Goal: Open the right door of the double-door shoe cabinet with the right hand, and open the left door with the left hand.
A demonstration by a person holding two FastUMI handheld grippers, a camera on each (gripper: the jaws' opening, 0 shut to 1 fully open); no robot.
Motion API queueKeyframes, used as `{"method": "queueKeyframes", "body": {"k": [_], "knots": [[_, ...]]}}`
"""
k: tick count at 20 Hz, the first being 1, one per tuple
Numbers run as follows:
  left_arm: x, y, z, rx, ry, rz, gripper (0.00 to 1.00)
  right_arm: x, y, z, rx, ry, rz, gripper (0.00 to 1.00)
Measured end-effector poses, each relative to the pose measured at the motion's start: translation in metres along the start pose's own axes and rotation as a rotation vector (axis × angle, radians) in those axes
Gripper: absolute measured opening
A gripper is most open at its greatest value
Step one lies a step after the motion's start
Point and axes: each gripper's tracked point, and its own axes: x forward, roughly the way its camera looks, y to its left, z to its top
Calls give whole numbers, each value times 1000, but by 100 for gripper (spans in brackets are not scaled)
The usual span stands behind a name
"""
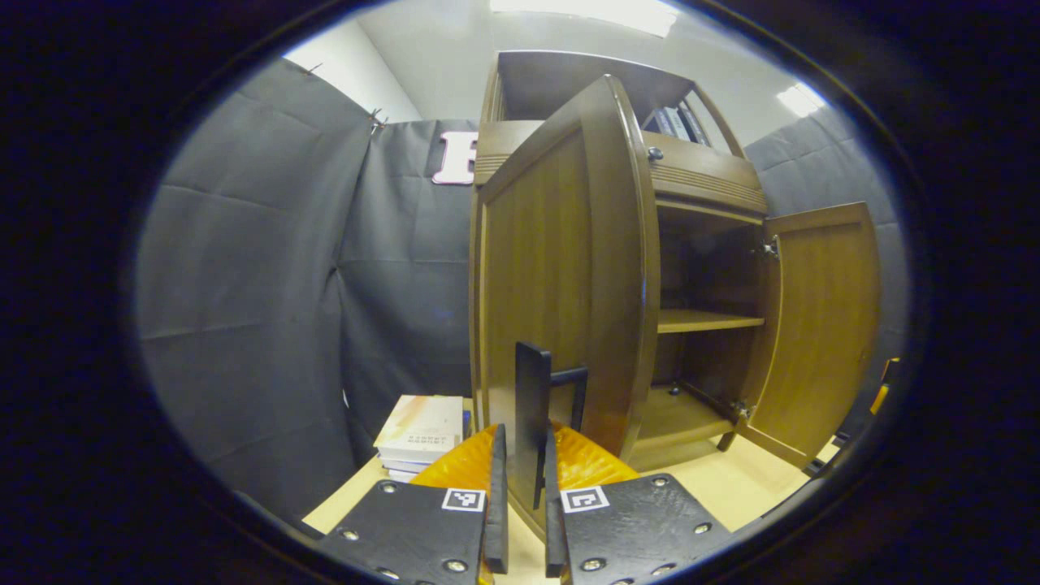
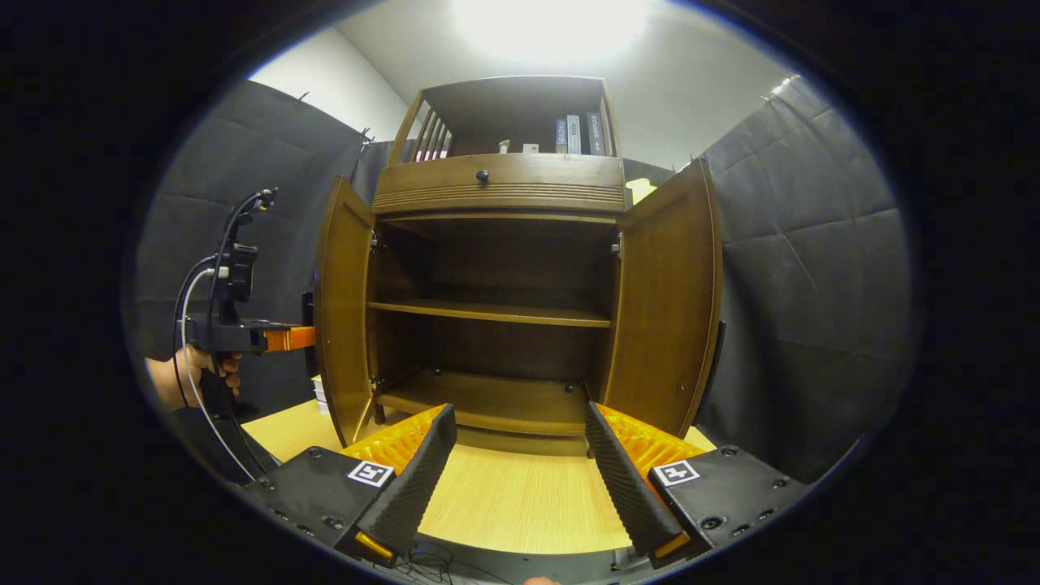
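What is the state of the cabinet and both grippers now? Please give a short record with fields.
left door: swung open
right door: swung open
left door handle: dark bar, between the left gripper's fingers
left gripper: closed on the left door handle
right gripper: open, holding nothing, facing the cabinet
shelves: bare where visible
beside cabinet: stack of books on the floor

Bright ceiling lights point(image 2: 552, 20) glare above; the cabinet point(image 2: 496, 268) inside is dark, and edges bend round

Recording booth, black cloth walls point(image 2: 812, 268), wooden cabinet point(image 2: 500, 195) on a light tabletop point(image 2: 520, 496)
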Motion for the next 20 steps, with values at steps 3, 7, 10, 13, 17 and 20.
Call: {"method": "queueKeyframes", "body": {"k": [3,7,10,13,17,20], "knots": [[-3,6,-1,2,-1,16,17,1,3,-1,-1,2,3,100],[-11,38,-2,8,-2,54,18,1,9,2,3,-4,6,100],[-16,52,-2,1,-1,72,20,2,16,5,2,-10,15,100],[-25,69,4,12,-12,97,17,0,23,8,0,-15,20,97],[-43,92,4,25,-21,134,18,-4,23,12,-10,-33,8,97],[-58,115,3,36,-20,188,19,-6,21,13,4,-38,2,100]]}}
